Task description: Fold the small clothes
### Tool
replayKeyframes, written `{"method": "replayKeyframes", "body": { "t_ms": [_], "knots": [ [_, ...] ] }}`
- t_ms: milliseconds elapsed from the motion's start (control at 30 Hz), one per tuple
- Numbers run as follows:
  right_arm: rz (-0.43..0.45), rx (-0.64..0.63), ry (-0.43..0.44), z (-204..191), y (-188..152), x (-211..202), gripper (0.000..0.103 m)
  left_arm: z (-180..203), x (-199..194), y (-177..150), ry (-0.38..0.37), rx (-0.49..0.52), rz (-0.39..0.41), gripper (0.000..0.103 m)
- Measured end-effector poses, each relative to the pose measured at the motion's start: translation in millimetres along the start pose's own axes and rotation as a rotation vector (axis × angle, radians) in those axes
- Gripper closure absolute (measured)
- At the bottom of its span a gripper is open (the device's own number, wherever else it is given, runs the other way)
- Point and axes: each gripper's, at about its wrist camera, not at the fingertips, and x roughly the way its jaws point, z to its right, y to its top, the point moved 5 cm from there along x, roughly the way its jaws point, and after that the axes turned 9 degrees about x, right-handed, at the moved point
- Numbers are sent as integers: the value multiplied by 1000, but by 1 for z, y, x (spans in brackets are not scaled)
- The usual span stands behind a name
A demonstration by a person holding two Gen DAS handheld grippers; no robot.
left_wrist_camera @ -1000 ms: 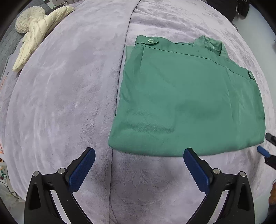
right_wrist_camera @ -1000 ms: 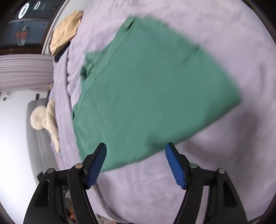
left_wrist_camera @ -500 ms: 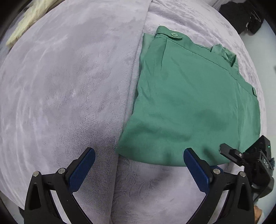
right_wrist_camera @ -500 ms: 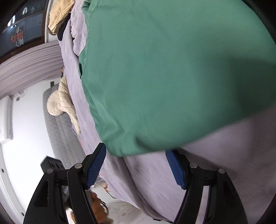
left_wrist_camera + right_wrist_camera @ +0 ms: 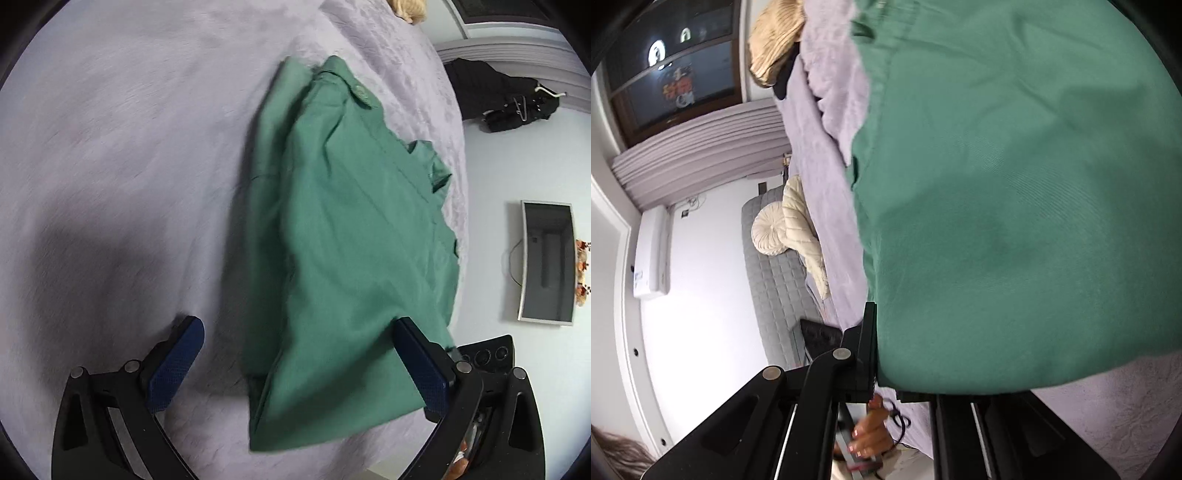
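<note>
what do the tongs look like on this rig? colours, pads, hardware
Left tongs: matte black frame with triangular cutouts and silver rivets, two fingers faced with dark blue textured pads. Right tongs: same black frame, cutouts and silver rivets; their pads are hidden behind the green garment. No cables or markings visible on either.

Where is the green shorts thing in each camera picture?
Left wrist view: the green shorts run down the middle-right, onto the lilac blanket.
Right wrist view: the green shorts fill the right side.
Shared landmark: the lilac blanket.
</note>
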Motion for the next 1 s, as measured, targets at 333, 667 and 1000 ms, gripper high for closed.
{"method": "replayKeyframes", "body": {
  "t_ms": [333,667,1000],
  "knots": [
    [-73,-57,-129,20,-11,0,94,34,59,51,105,150,-129,52],
    [-68,-335,-399,-22,4,-61,43,60,43,47,191,246,-89,84],
    [65,-473,-714,27,88,-19,101,117,16,46,178,299,0,88]
  ]
}}
